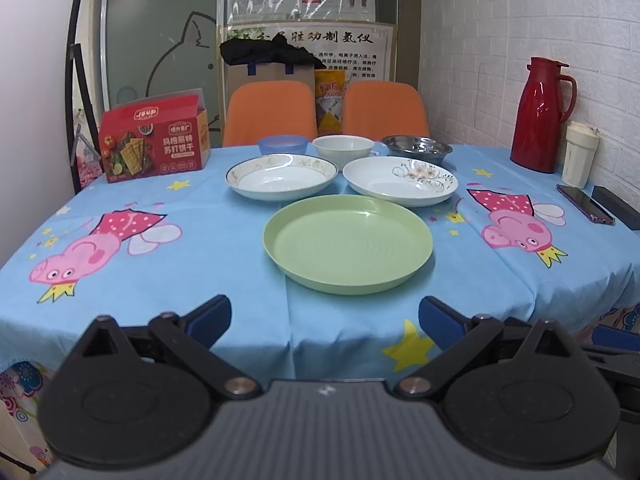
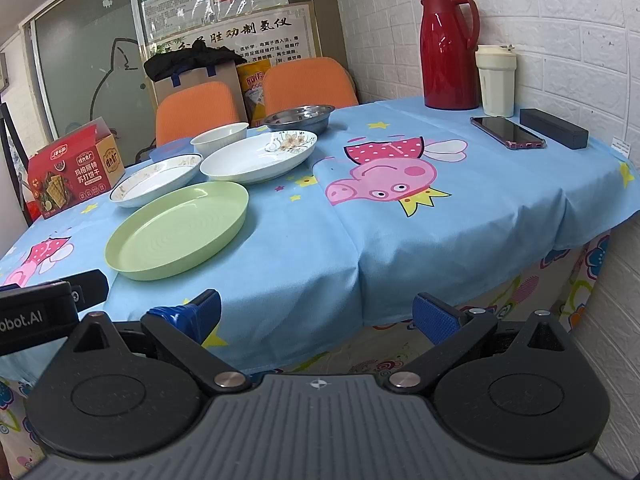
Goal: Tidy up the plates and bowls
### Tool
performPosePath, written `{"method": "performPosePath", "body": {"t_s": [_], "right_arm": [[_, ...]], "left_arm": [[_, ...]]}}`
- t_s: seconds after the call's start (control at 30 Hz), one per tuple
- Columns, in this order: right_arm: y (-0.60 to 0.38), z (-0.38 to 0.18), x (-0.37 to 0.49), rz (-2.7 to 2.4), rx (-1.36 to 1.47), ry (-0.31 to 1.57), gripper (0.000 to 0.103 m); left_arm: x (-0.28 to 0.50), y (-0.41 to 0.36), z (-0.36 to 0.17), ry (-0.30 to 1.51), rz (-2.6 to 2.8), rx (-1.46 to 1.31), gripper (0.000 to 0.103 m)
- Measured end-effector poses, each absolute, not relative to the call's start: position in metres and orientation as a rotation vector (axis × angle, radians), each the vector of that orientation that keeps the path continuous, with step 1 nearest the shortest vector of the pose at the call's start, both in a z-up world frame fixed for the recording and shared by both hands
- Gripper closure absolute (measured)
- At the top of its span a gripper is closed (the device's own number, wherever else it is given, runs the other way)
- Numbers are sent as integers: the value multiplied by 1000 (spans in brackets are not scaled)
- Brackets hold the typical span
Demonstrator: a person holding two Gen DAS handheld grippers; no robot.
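**Both grippers wide apart, short of the dishes**

The left gripper (image 1: 325,318) hangs spread wide and empty at the table's near edge; the green plate (image 1: 347,243) lies at its 12 o'clock, apart from the fingers. Beyond it sit the gold-rimmed plate (image 1: 281,176) at 11 o'clock and the floral plate (image 1: 400,180) at 1 o'clock, then a blue bowl (image 1: 282,145), white bowl (image 1: 343,147) and steel bowl (image 1: 417,149). The right gripper (image 2: 316,314), also spread and empty, has the green plate (image 2: 176,230) at 10 o'clock on the blue tablecloth (image 2: 460,216).
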State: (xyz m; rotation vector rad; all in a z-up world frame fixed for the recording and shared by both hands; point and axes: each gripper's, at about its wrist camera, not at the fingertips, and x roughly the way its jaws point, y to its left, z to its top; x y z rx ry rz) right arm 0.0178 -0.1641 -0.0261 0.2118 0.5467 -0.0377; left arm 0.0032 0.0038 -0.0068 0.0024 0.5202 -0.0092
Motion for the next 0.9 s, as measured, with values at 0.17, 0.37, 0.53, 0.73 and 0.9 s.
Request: {"method": "performPosePath", "body": {"t_s": [0.17, 0.37, 0.53, 0.73, 0.9], "right_arm": [[-164, -27, 18, -38, 211, 548, 13], [-163, -28, 19, -39, 210, 554, 13], [-163, -28, 19, -39, 209, 554, 13], [-162, -29, 20, -37, 201, 562, 13], [-160, -26, 21, -39, 189, 562, 13]], "left_arm": [[3, 4, -7, 521, -10, 3, 4], [4, 4, -7, 526, -7, 3, 4], [4, 4, -8, 530, -8, -1, 4], [8, 6, -9, 543, -1, -7, 4], [18, 14, -11, 563, -1, -26, 4]]}}
